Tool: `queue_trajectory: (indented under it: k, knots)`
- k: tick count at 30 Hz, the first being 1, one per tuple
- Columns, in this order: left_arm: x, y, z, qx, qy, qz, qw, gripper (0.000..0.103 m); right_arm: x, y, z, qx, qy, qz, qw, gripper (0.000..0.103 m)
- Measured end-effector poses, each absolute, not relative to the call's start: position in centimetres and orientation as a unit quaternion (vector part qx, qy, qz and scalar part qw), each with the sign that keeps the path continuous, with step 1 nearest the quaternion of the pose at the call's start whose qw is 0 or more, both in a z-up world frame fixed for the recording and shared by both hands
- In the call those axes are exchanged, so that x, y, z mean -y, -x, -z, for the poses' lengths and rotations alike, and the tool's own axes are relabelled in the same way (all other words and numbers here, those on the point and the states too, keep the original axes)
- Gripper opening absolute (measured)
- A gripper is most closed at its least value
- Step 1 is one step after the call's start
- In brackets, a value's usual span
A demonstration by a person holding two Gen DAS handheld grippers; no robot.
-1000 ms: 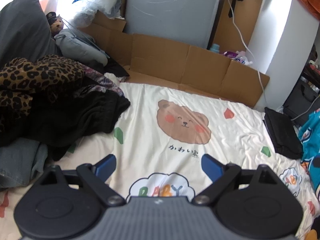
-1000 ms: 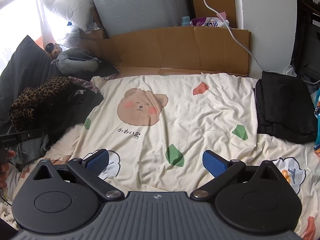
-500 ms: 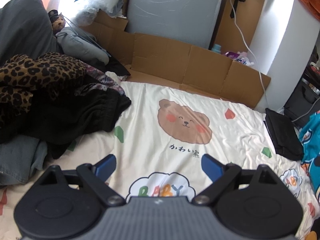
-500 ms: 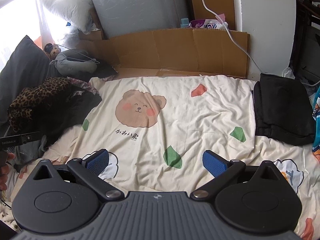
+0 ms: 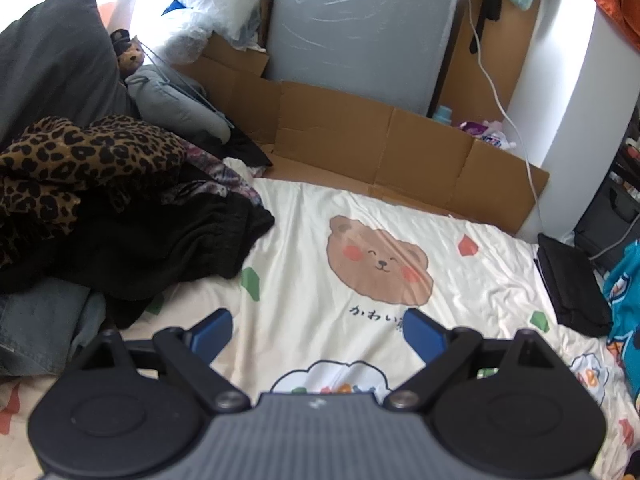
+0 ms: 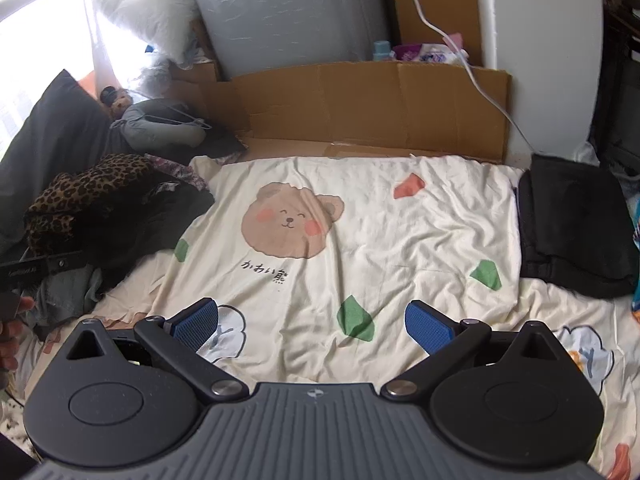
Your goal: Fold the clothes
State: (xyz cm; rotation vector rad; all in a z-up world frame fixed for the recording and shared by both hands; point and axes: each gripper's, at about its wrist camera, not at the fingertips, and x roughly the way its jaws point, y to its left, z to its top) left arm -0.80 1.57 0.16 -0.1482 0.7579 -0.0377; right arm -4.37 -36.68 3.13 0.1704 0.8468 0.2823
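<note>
A heap of unfolded clothes lies on the left of the bed: a leopard-print garment [image 5: 76,160] on top, a black garment [image 5: 160,240] under it, a grey-blue one [image 5: 36,320] at the front. The heap also shows in the right wrist view [image 6: 104,196]. A folded black garment [image 6: 572,220] lies at the bed's right edge, also seen in the left wrist view [image 5: 568,284]. My left gripper [image 5: 318,332] is open and empty above the cream bear-print sheet [image 5: 360,220]. My right gripper [image 6: 312,324] is open and empty above the same sheet [image 6: 400,240].
A cardboard wall [image 5: 380,148] lines the far side of the bed, with a grey panel [image 5: 360,28] behind it. A dark pillow [image 5: 52,64], a grey cushion [image 5: 176,108] and a small teddy [image 5: 130,54] sit at far left. A white cable [image 6: 460,48] hangs at right.
The left gripper has moved slightly forward and left toward the heap. The right gripper has edged forward over the sheet. Both stay open and empty.
</note>
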Motion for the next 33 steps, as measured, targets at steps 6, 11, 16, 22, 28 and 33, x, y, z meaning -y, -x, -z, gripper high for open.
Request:
queue_trajectory:
  k: [6, 11, 16, 22, 28, 33]
  knots:
    - [-2.9, 0.8, -0.5, -0.361, 0.086, -0.001, 0.928, 0.094, 36.3, 4.8, -3.9, -0.385, -0.074, -0.15, 0.907, 0.102]
    - [-3.2, 0.9, -0.9, -0.346, 0.084, -0.001, 0.934, 0.094, 36.4, 5.2, -4.6, -0.355, -0.074, -0.151, 0.92, 0.102]
    - [-2.9, 0.9, -1.5, -0.324, 0.078, 0.008, 0.943, 0.094, 36.7, 5.3, -5.0, -0.333, -0.082, -0.154, 0.927, 0.102]
    - [-2.1, 1.4, -2.3, -0.293, 0.053, 0.013, 0.955, 0.097, 37.4, 5.6, -5.2, -0.284, -0.088, -0.138, 0.945, 0.102]
    - [-2.3, 1.4, -2.6, -0.279, 0.07, 0.018, 0.958, 0.098, 37.4, 5.7, -5.2, -0.269, -0.087, -0.153, 0.947, 0.102]
    - [-2.7, 1.4, -2.6, -0.277, 0.072, 0.008, 0.958, 0.098, 37.0, 5.8, -5.1, -0.27, -0.083, -0.157, 0.946, 0.102]
